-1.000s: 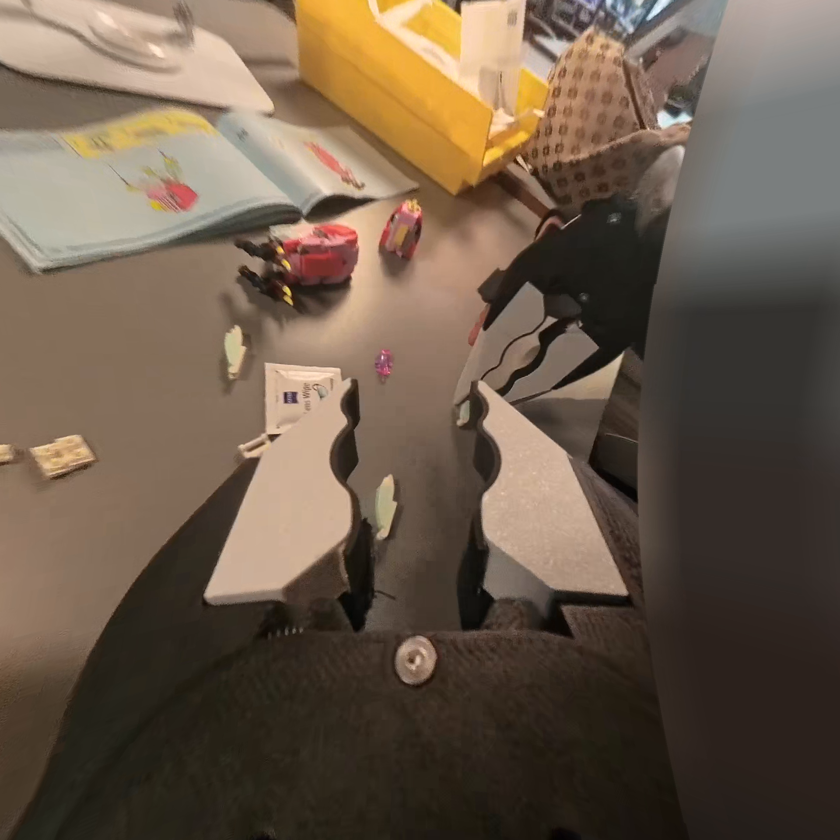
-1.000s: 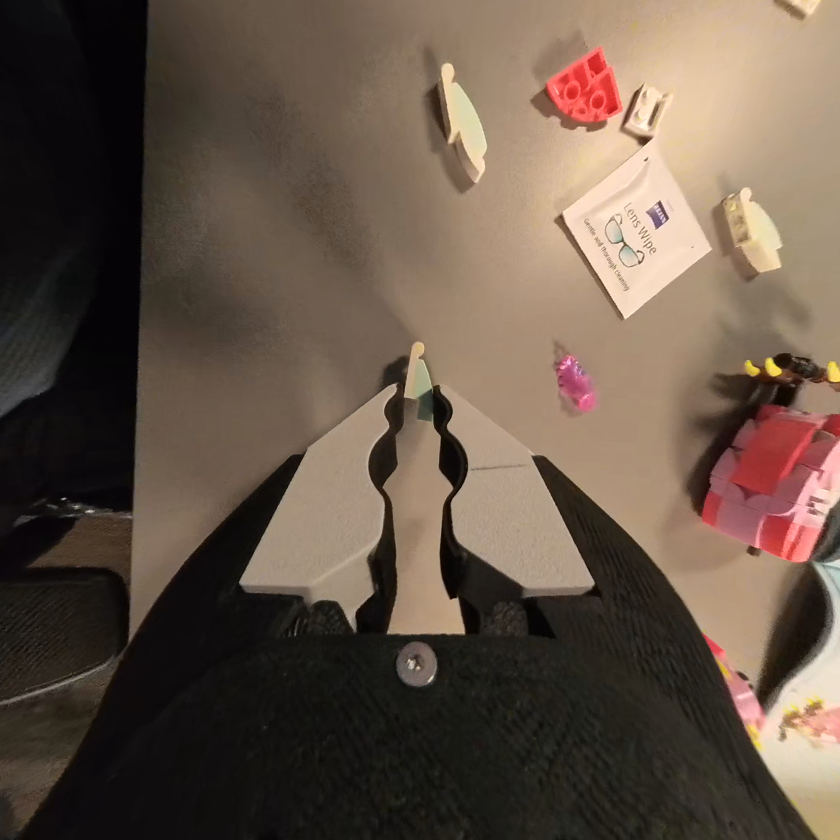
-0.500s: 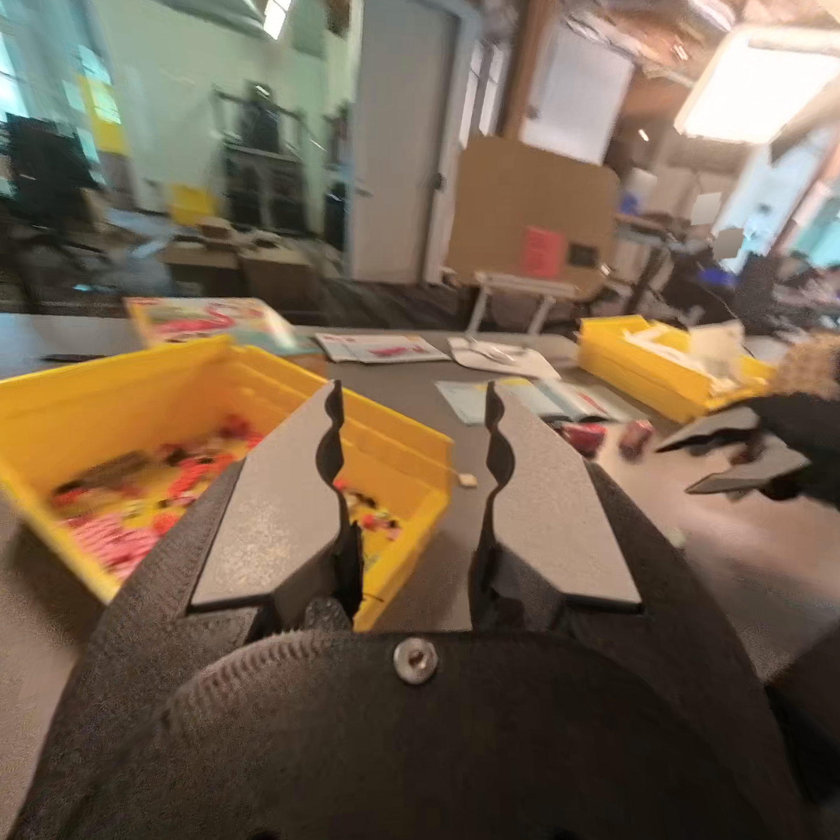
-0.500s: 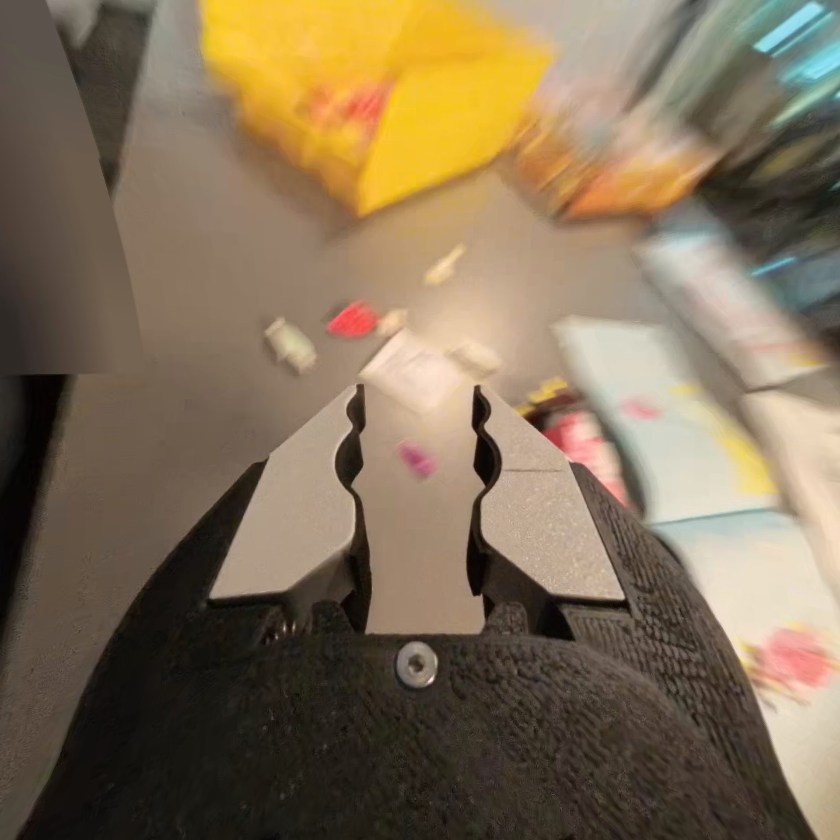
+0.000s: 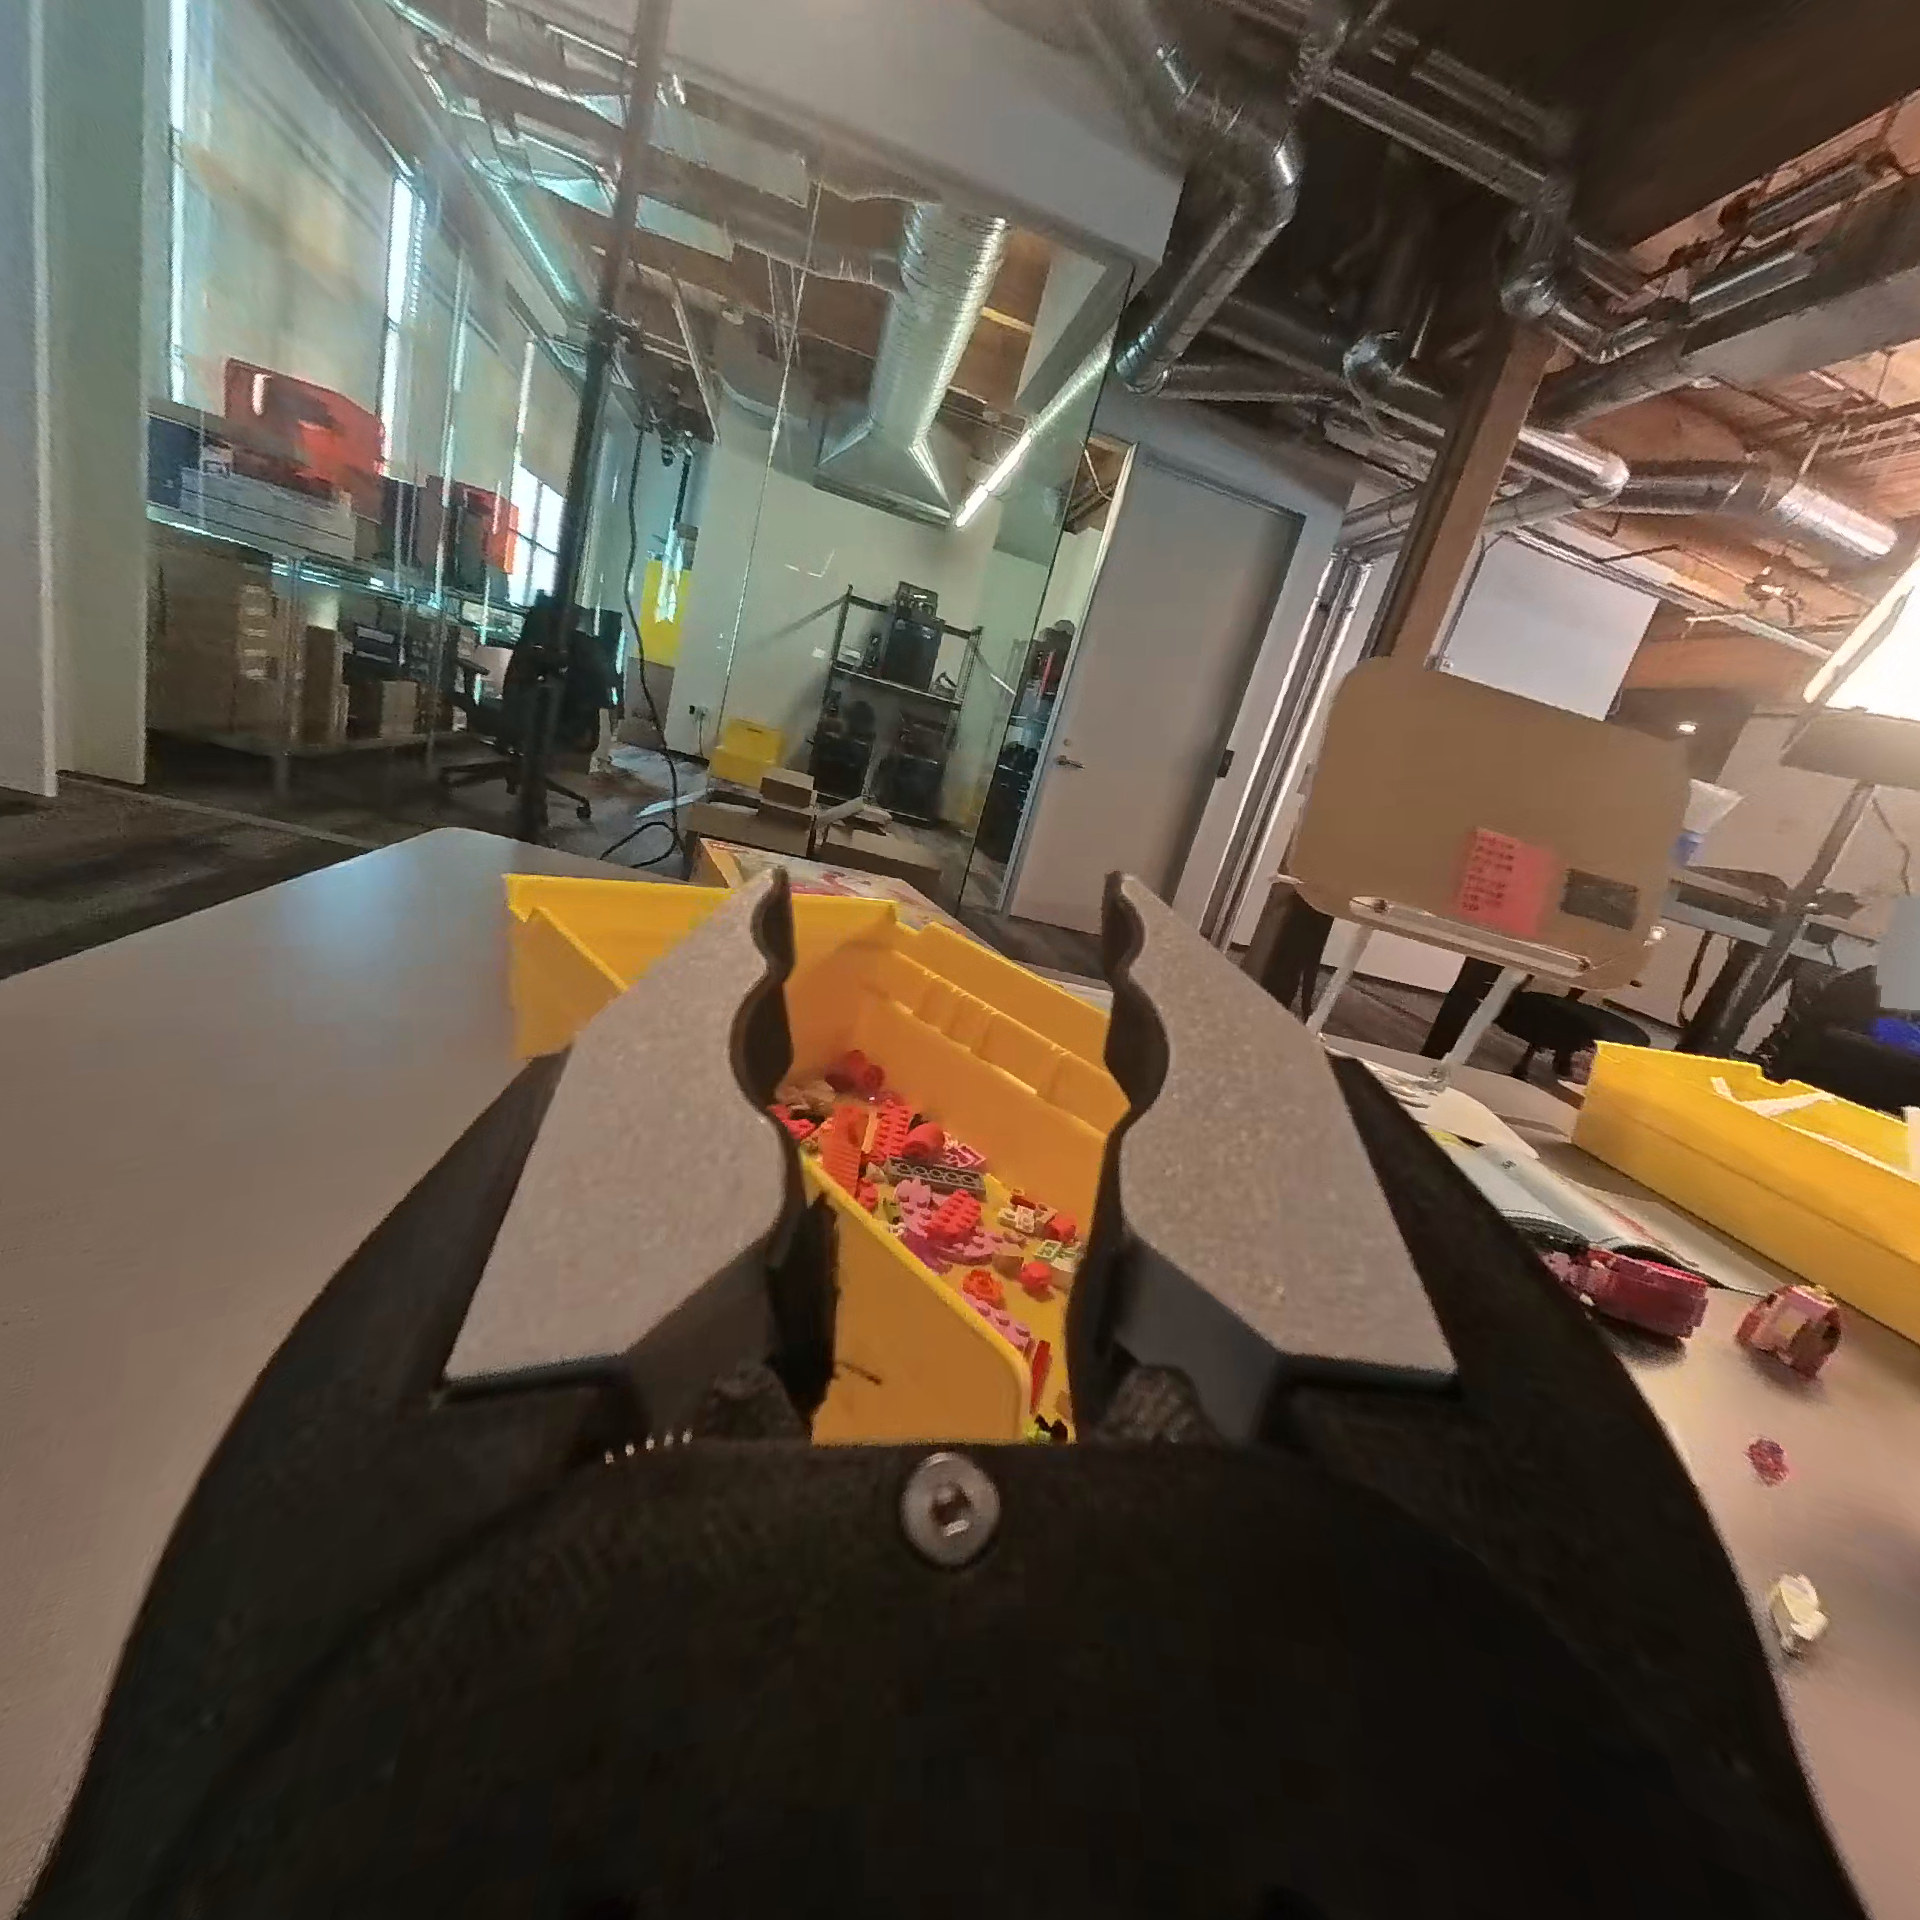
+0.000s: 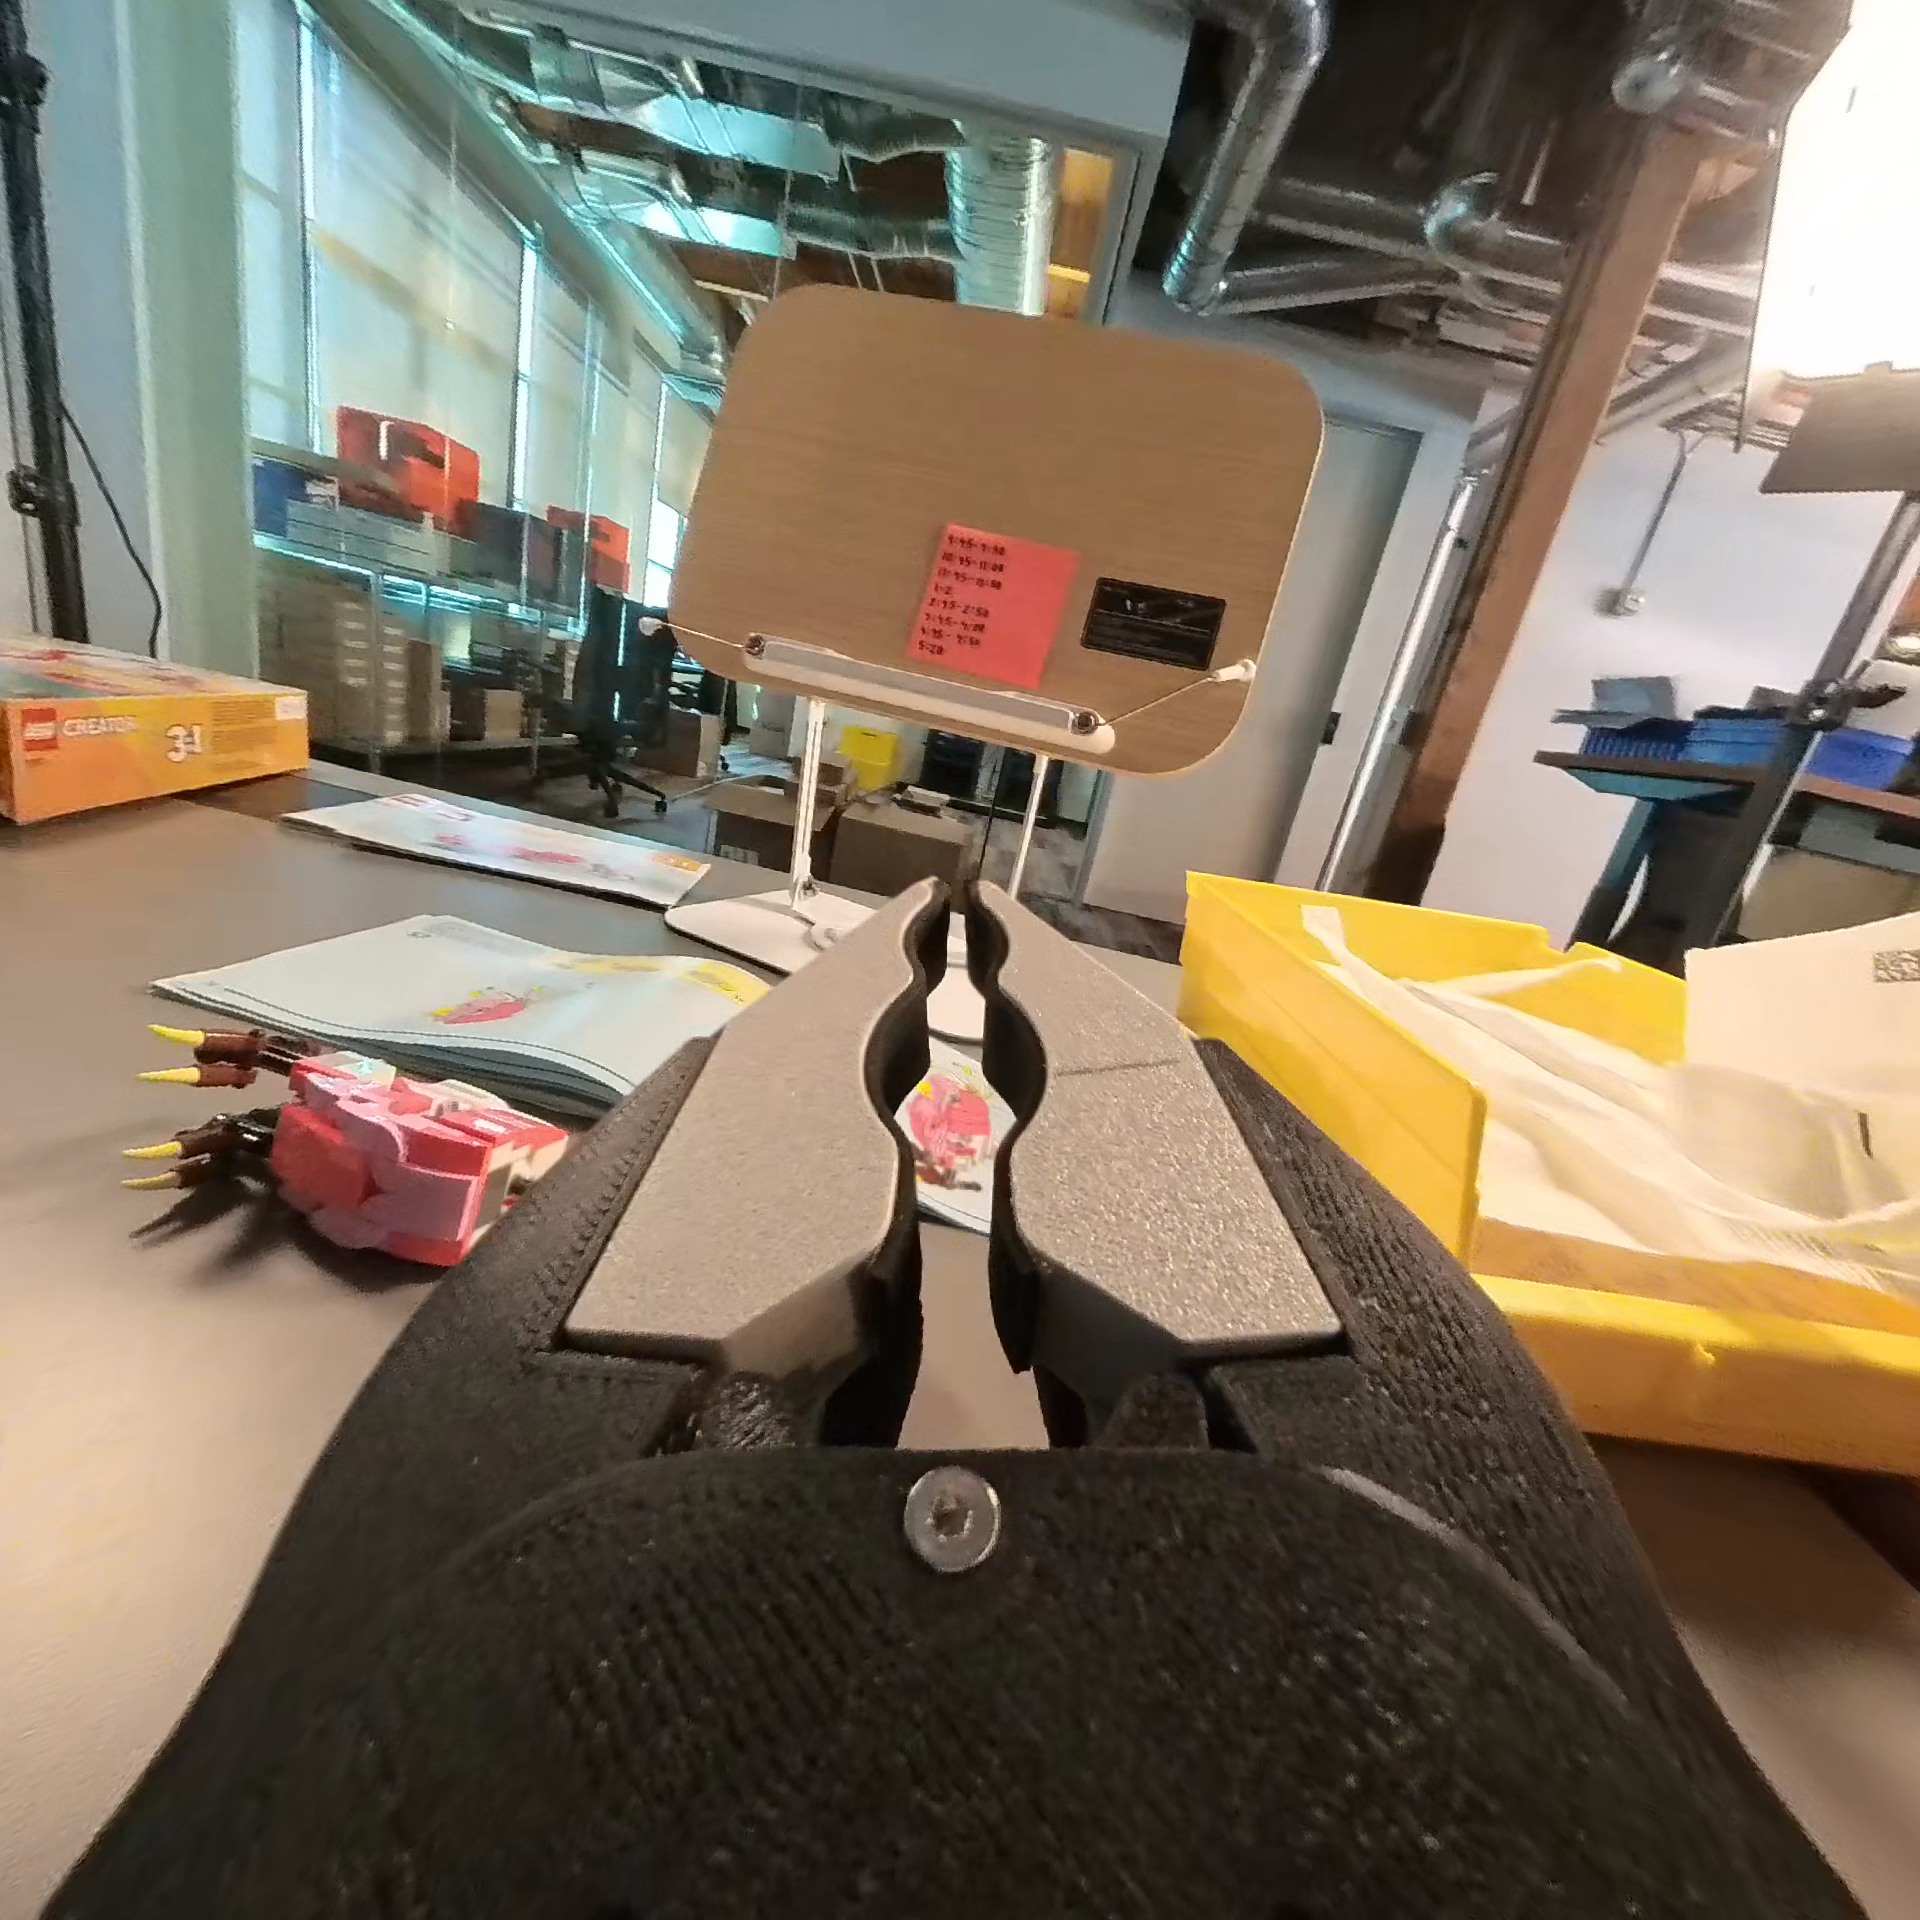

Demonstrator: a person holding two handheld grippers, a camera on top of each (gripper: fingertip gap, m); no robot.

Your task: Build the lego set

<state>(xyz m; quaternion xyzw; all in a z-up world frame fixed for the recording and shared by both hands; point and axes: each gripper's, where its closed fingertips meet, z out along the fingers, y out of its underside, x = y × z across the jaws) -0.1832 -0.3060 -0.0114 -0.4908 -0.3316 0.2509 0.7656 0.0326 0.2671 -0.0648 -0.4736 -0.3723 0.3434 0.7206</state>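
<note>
**Two tools raised over a cluttered surface, one spread, one nearly closed**

Left tool (image 5: 940, 914): fingers spread wide, nothing between the pads. It hangs just above a yellow bin (image 5: 997, 1049) holding a heap of red and pink bricks (image 5: 925, 1174). Off at its 3 o'clock, on the grey surface (image 5: 208, 1091), lie a pink-and-red brick model (image 5: 1642, 1288), a smaller pink piece (image 5: 1789, 1332) and a tiny magenta bit (image 5: 1768, 1458). A second yellow bin (image 5: 1745, 1143) sits past them at 2 o'clock.

Right tool (image 6: 958, 899): fingers pressed almost together at the tips, a thin sliver of gap showing, nothing pinched. Under it lies an open instruction booklet (image 6: 447, 1003). At 9 o'clock sits the red and pink model (image 6: 395, 1164) with yellow-tipped claws. At 3 o'clock is a yellow bin (image 6: 1351, 1060) filled with white plastic bags (image 6: 1621, 1091). At 12 o'clock stands a wooden book stand (image 6: 987, 488) bearing a pink sticky note (image 6: 992, 603). An orange box (image 6: 135, 727) lies far off at 10 o'clock.
</note>
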